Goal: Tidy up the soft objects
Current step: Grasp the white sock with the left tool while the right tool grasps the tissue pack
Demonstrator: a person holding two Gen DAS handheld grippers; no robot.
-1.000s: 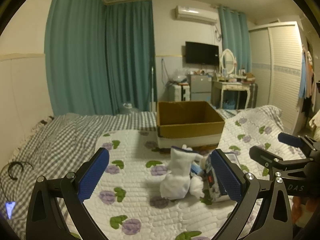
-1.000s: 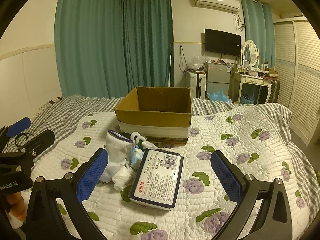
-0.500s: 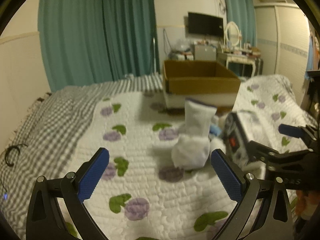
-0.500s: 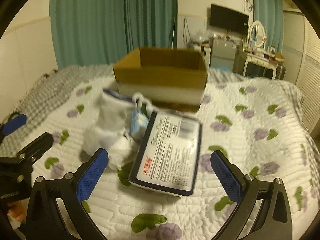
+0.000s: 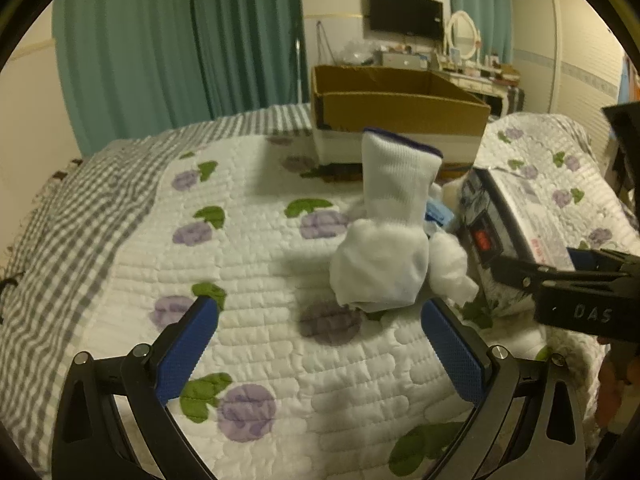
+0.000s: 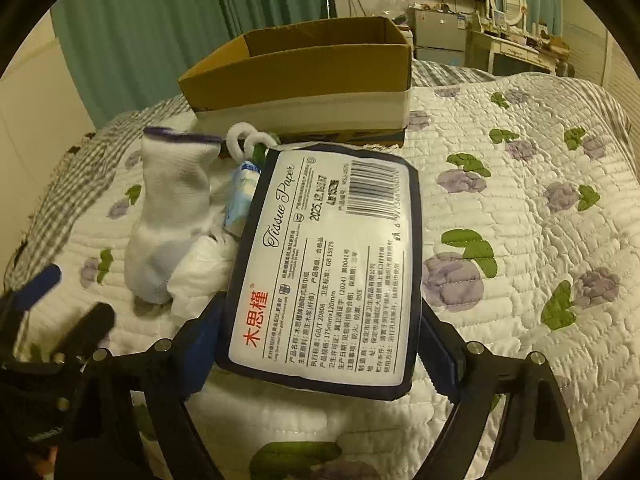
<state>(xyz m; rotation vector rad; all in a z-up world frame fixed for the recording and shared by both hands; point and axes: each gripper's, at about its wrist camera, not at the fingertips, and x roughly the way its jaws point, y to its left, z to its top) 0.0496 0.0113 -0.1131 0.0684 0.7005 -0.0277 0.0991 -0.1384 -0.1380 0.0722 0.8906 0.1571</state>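
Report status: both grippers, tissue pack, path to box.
Left gripper open, short of white sock. Right gripper straddling tissue pack, grip unclear. Cardboard box beyond, nothing between.

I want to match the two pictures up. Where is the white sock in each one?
Left wrist view: the white sock stands right of centre, just beyond the open left claw, with the tissue pack to its right.
Right wrist view: the white sock stands at left, beside the tissue pack that sits between the right claw fingers.
Shared landmark: the cardboard box behind the sock.
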